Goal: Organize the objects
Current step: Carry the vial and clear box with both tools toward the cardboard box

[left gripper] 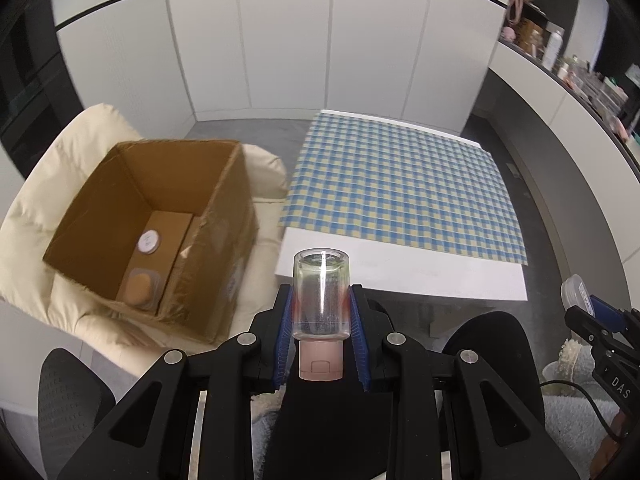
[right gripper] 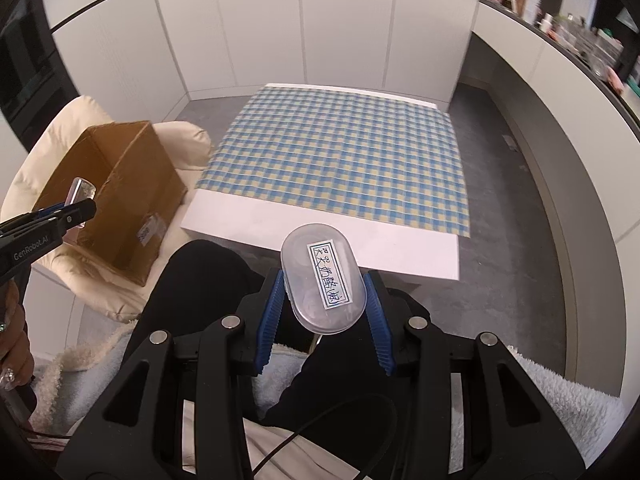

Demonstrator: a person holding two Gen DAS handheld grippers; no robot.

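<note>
Your clear bottle point(left gripper: 321, 296), pink cap toward the camera, sits low centre, pinched at mid-body by the left gripper point(left gripper: 321, 312) fingers; glassy, slippery, likely light, so keep that waist grip. The right gripper point(right gripper: 324, 300) fingers pinch a labelled plastic container point(right gripper: 323, 284) by its sides; thin, flexible. The cardboard box point(left gripper: 160, 216) waits left, 2 items inside.

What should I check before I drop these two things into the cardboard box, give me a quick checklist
1. Left gripper clamped on the clear bottle: ok.
2. Right gripper clamped on the labelled oval container: ok.
3. Cardboard box open at the top: ok.
4. Free floor space in the box beside the two items already inside: ok.
5. Either gripper above the box opening: not ok, both are short of it.
6. Bottle's pink cap sealed: cannot tell.
</note>
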